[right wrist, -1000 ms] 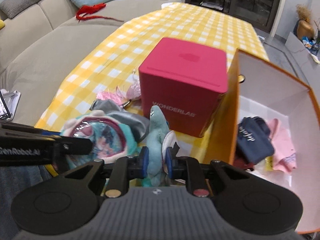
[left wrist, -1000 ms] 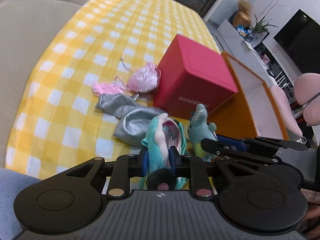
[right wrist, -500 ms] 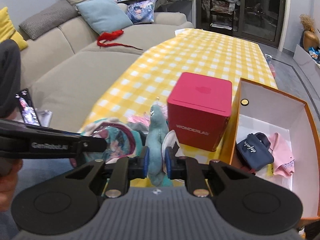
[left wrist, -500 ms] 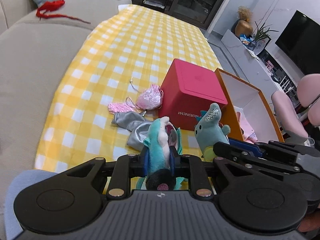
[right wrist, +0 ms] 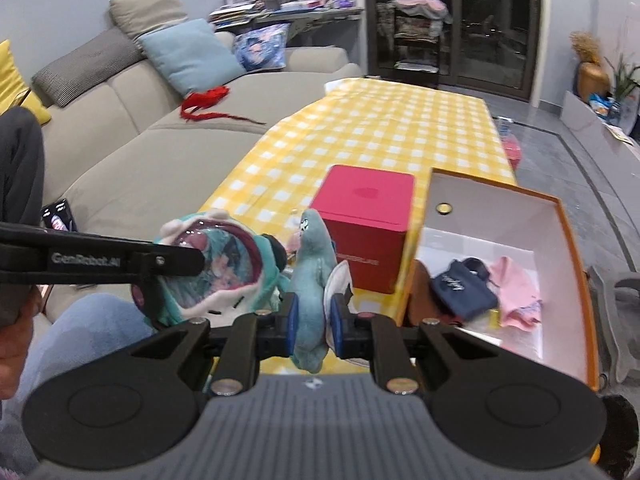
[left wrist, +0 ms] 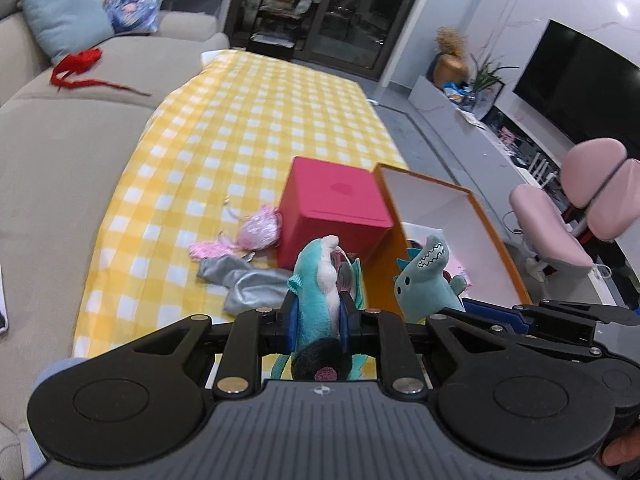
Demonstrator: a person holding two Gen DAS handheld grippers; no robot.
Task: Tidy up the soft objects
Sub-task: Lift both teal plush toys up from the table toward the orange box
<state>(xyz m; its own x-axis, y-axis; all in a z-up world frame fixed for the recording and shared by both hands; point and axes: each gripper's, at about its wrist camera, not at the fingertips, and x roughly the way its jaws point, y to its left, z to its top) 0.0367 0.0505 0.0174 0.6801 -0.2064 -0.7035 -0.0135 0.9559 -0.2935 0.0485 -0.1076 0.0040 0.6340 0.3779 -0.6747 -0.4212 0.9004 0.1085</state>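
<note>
Grippers first: left gripper (left wrist: 318,322) has its jaws clamped on a teal pouch plush (left wrist: 318,280), right gripper (right wrist: 312,320) is squeezing a teal dino plush (right wrist: 311,276), both held up off the near edge of the yellow checked cloth (left wrist: 256,120). Past them a silver pouch (left wrist: 248,286) and pink pouches (left wrist: 260,229) sit left of the red box (left wrist: 334,210), which touches the orange box's (right wrist: 576,264) left wall. Orange box has open floor at its far end; the cloth beyond is bare.
</note>
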